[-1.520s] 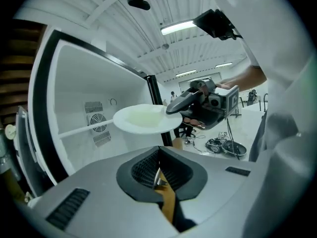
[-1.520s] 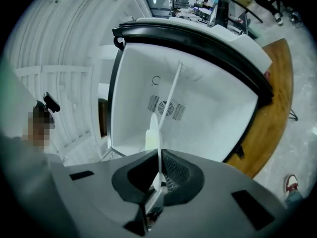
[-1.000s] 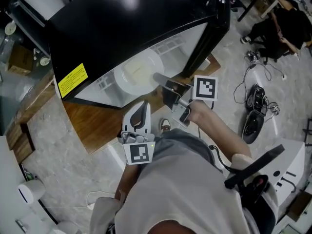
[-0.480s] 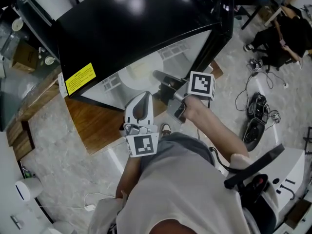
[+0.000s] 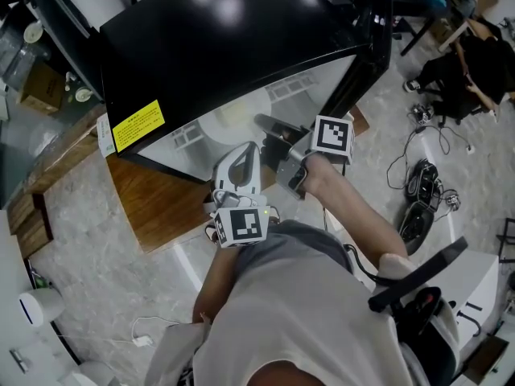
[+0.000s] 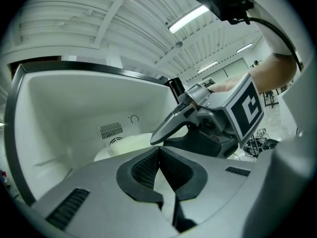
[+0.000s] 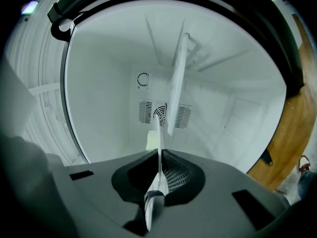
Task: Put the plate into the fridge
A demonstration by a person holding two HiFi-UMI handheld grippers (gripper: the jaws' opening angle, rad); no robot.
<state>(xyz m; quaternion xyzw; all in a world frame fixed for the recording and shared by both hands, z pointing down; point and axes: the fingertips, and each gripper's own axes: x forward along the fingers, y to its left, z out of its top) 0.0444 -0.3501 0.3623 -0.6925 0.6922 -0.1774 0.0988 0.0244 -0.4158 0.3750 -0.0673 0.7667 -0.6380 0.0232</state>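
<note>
A white plate is inside the open black fridge, low in its white compartment. My right gripper reaches in from the right, shut on the plate's near rim. In the right gripper view the plate shows edge-on, its rim pinched between the jaws of the right gripper. My left gripper hovers at the fridge opening just left of the right one, shut with nothing in it. In the left gripper view, the left gripper has the plate and the right gripper ahead of it.
The fridge door stands open at the right. A vent grille is on the fridge's back wall. A wooden platform lies under the fridge front. Cables and dark gear lie on the floor at the right.
My left gripper has moved forward to the fridge opening, closer to the right gripper. The right gripper has rolled a little with the plate still in it.
</note>
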